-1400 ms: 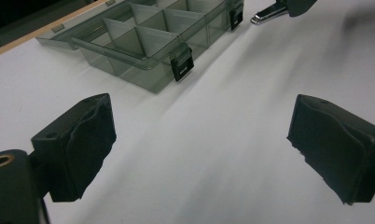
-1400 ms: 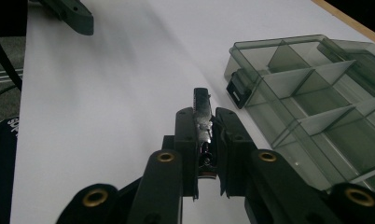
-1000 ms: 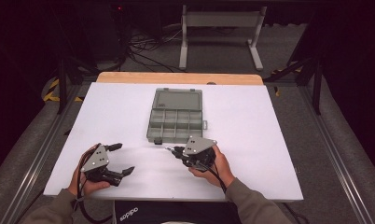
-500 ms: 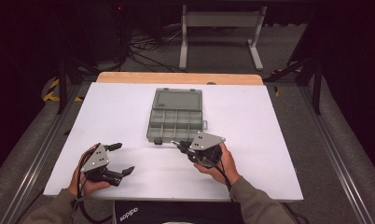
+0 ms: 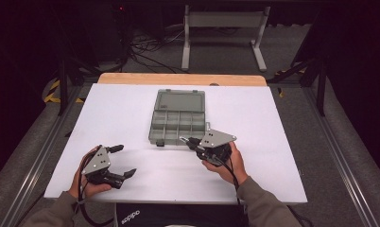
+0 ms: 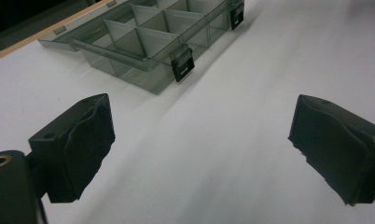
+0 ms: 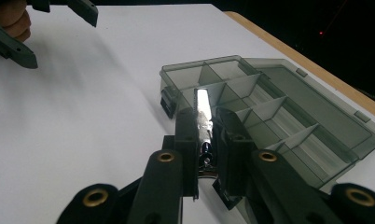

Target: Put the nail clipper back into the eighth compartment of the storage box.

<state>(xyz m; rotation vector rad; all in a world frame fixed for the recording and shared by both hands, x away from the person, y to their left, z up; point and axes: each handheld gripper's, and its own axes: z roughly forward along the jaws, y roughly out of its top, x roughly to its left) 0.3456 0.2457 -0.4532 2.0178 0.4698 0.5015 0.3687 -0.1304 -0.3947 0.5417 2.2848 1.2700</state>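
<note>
Right gripper [image 7: 206, 140] pinching a thin silvery strip [image 7: 203, 109], poised over near edge of open compartment box [image 5: 177, 118] at table centre. Left gripper [image 5: 116, 161] spread wide, idle near left. Risk: strip slipping sideways from narrow pinch, catching a divider, missing its compartment.
</note>
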